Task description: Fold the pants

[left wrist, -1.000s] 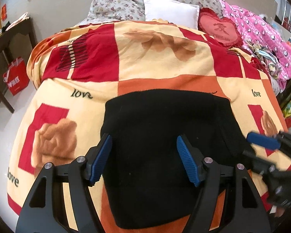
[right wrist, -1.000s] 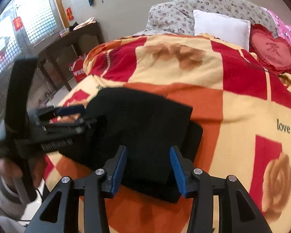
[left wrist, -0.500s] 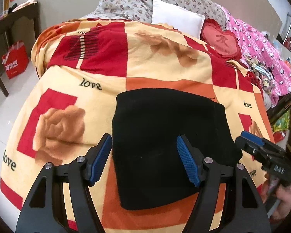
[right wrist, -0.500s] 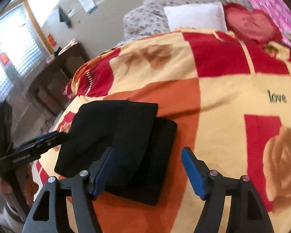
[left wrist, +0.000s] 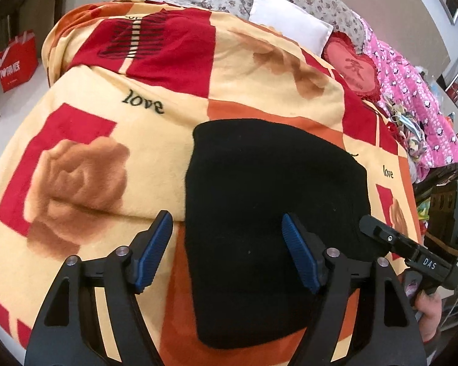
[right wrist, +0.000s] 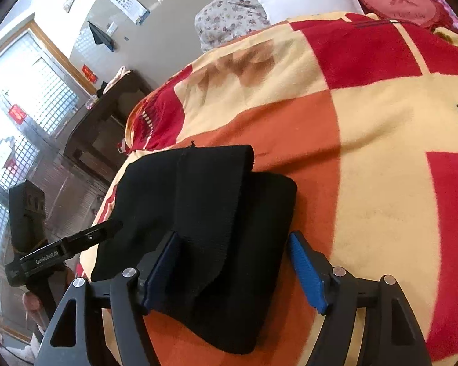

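From the left wrist, the folded black pants (left wrist: 268,213) lay on the bed's blanket (left wrist: 107,128) near its foot edge; the left tool (left wrist: 229,256), just widened, gripped nothing. From the right wrist, the right tool (right wrist: 235,271), likewise just widened, straddled the pants (right wrist: 204,213) without pressing them.

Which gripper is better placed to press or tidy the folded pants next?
Probably right. The right gripper straddles the pants' layered edge, jaws open after widening. The left gripper hangs open over their left edge.
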{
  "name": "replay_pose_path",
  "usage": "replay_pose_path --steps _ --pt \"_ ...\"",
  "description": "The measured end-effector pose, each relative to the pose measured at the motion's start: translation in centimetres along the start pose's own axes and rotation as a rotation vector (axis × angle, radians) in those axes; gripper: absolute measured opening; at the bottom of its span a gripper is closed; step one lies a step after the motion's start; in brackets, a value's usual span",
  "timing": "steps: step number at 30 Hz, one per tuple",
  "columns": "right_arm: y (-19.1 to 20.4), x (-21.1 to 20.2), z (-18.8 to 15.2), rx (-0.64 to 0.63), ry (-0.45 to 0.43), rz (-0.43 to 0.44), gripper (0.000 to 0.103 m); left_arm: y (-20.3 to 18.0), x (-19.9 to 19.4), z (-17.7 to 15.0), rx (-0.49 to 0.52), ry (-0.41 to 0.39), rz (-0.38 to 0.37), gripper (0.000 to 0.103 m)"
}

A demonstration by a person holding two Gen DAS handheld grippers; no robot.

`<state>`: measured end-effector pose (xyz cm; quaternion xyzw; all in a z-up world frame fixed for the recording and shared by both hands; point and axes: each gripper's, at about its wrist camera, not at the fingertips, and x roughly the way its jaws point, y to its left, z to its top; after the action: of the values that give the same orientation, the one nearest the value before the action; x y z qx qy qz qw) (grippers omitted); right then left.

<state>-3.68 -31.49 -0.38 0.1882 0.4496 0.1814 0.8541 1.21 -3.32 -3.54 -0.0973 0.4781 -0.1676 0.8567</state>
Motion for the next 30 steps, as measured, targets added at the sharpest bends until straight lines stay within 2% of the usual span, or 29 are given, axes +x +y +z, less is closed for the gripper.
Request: replay_pose_path --steps 5,11,12,14,16,19,21,23,27,30 --pt "0.4 0.6 0.4 -0.008 -0.009 -0.001 0.08 -0.3 0.8 0.2 0.004 -0.01 -0.002 0.081" --pt "2.0 1.5 0.4 -0.072 -0.002 -0.09 0.086 -0.6 1.2 0.4 -0.001 -0.008 -0.004 0.083" --pt "1.9 1.4 0.3 -0.066 -0.009 -0.086 0.084 -0.6 1.2 0.4 0.003 -0.009 -0.001 0.083" --pt "1.8 1.1 0.2 -0.067 -0.023 -0.069 0.073 -1.1 1.1 0.4 0.019 -0.016 0.003 0.083" --pt "2.0 0.5 0.3 -0.08 -0.033 -0.055 0.055 -1.7 0.9 0.3 0.042 -0.023 0.021 0.08" --pt "2.7 -1.0 1.1 -0.106 -0.053 -0.048 0.044 -2.6 0.0 0.8 0.071 -0.036 0.017 0.069" --pt "3.2 -2.0 1.9 -0.115 -0.083 -0.034 0.043 -2.9 -0.9 1.8 0.074 -0.049 -0.016 0.063" --pt "3.6 -2.7 2.8 -0.136 -0.116 -0.044 0.043 -3.4 -1.4 3.2 0.08 -0.06 -0.047 0.063" --pt "3.5 -2.2 5.4 -0.132 -0.136 -0.066 0.042 -4.8 -0.7 5.5 0.124 -0.093 0.0 0.063" --pt "2.3 -1.1 7.0 -0.101 -0.141 -0.095 0.042 -5.0 1.6 7.0 0.13 -0.061 0.017 0.063"
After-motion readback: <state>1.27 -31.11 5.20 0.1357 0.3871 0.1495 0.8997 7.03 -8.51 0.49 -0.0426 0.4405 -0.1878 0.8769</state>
